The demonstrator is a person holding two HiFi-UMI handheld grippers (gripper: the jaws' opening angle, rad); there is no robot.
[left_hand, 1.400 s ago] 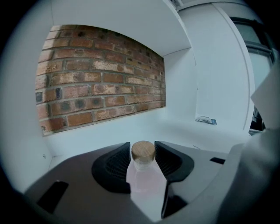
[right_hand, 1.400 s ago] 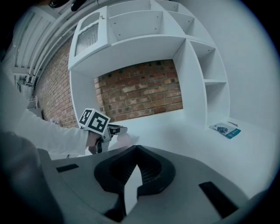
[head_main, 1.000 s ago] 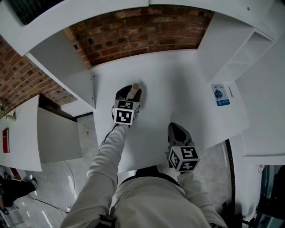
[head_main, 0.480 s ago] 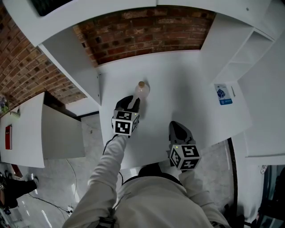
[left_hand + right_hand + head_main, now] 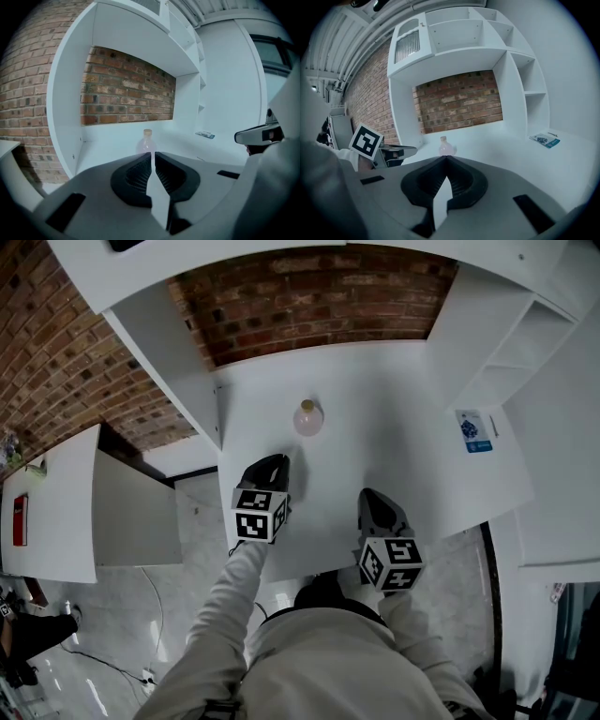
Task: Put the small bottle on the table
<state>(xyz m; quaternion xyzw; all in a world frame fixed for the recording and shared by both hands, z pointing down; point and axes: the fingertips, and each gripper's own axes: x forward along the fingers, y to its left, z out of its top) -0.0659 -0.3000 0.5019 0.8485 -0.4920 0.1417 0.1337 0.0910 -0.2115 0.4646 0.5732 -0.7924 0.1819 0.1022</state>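
While small bottle (image 5: 307,418) stands upright on table (image 5: 403,437), far of both claws, left gripper (image 5: 152,153) is closing on nothing, slit left; right gripper (image 5: 444,158) clenched, empty.

No legible text or labels

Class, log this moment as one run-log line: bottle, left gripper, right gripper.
small bottle: upright on table, untouched | left gripper: jaws closing, nothing between | right gripper: shut, empty
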